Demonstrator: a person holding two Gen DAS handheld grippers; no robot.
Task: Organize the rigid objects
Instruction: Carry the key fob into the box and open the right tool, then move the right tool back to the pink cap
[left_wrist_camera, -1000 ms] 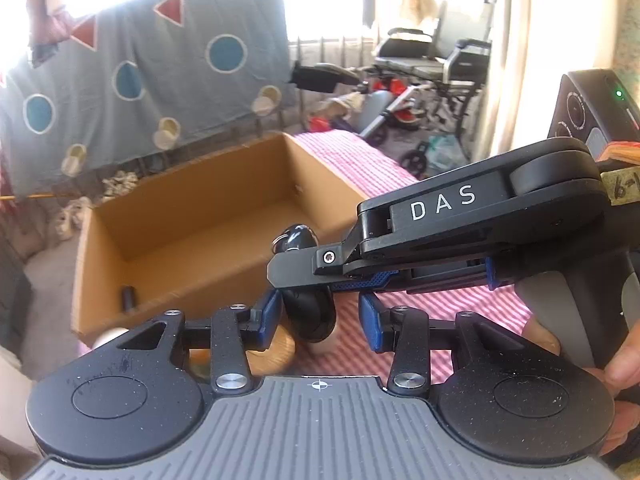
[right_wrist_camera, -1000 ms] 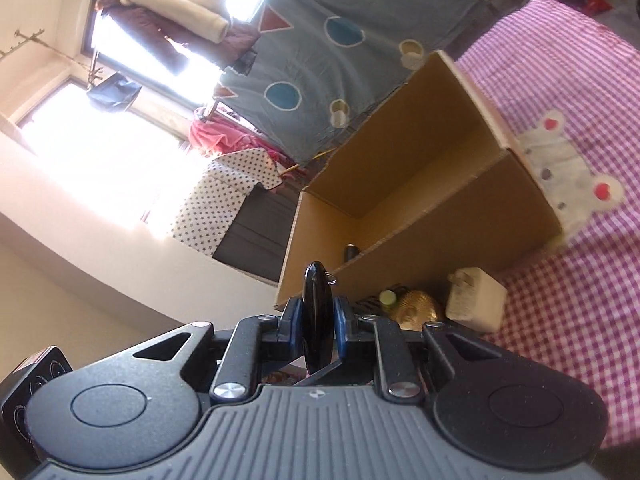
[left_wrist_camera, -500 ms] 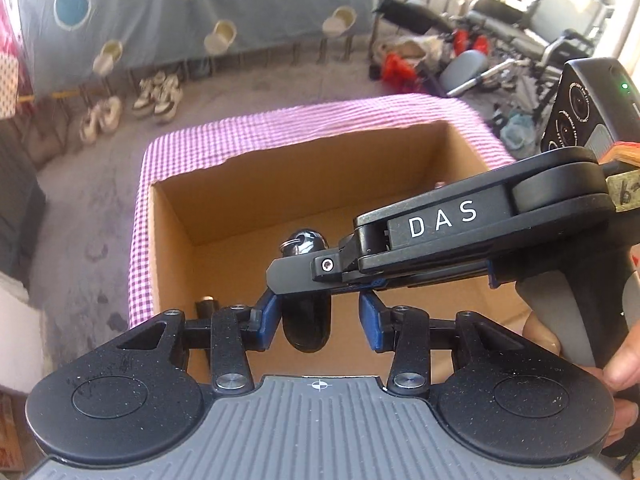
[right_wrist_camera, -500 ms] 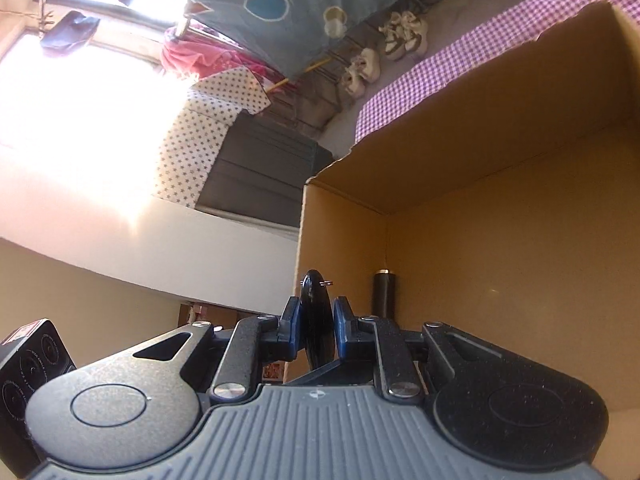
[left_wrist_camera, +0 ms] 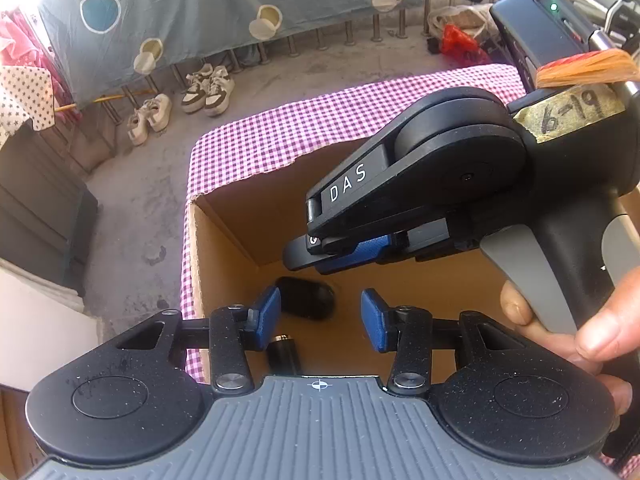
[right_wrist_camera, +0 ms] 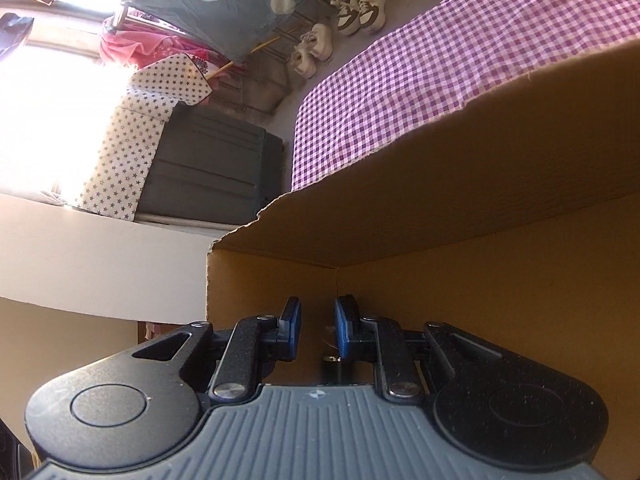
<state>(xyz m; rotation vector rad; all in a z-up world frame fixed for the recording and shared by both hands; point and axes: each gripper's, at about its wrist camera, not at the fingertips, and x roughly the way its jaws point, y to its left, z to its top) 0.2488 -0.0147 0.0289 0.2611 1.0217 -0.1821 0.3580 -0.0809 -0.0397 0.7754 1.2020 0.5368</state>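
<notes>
Since half a second ago the black fob-like object has left the right gripper; it now lies on the floor of the cardboard box, just beyond the left gripper's left pad, and no pad touches it; both grippers have come further over the box, whose inner walls now fill most of the right wrist view.

Left gripper: its jaws have just been opening a little and stand moderately apart with only box floor showing between the blue pads; it grips nothing. Right gripper: its jaws have just parted slightly and a narrow gap shows between the pads, with nothing clamped in it; seen from the left wrist, its blue-padded tip hangs above the object, apart from it. A person's hand wraps the right gripper's handle, which bears a tape label reading 6-19.

A small dark cylinder stands in the box near the left corner, close beside the black object; whether the two touch I cannot tell. The box sits on a bench under a purple checked cloth; shoes stand on the floor beyond.
</notes>
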